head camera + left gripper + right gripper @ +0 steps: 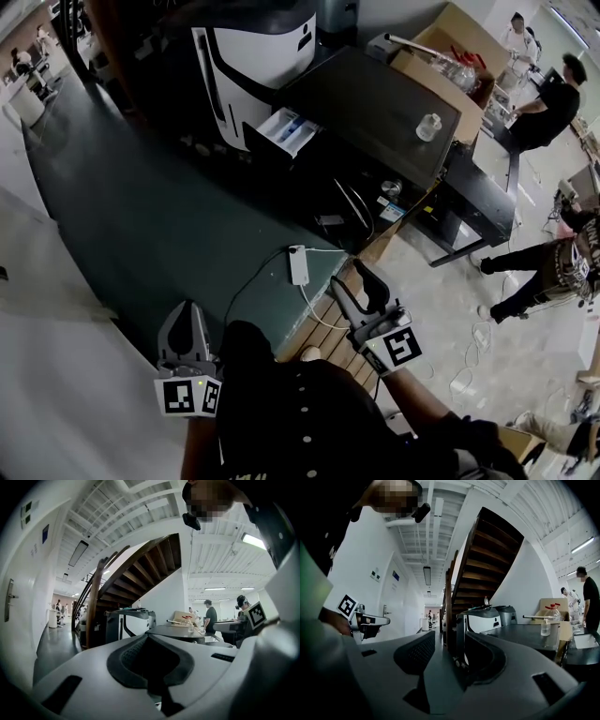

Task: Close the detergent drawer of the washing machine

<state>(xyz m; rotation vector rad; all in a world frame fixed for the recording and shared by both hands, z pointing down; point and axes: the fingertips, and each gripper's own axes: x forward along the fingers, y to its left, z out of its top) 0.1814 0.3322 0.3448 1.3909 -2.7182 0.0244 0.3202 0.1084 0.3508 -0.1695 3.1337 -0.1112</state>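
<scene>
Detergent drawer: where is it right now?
In the head view, upper centre: the detergent drawer sticks out of the washing machine, left of the dark table.

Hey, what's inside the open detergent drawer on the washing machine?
The detergent drawer is pulled out of the washing machine, showing pale compartments and a blue part. Whether any detergent lies in them is too small to tell. Its rear end is hidden inside the machine.
</scene>
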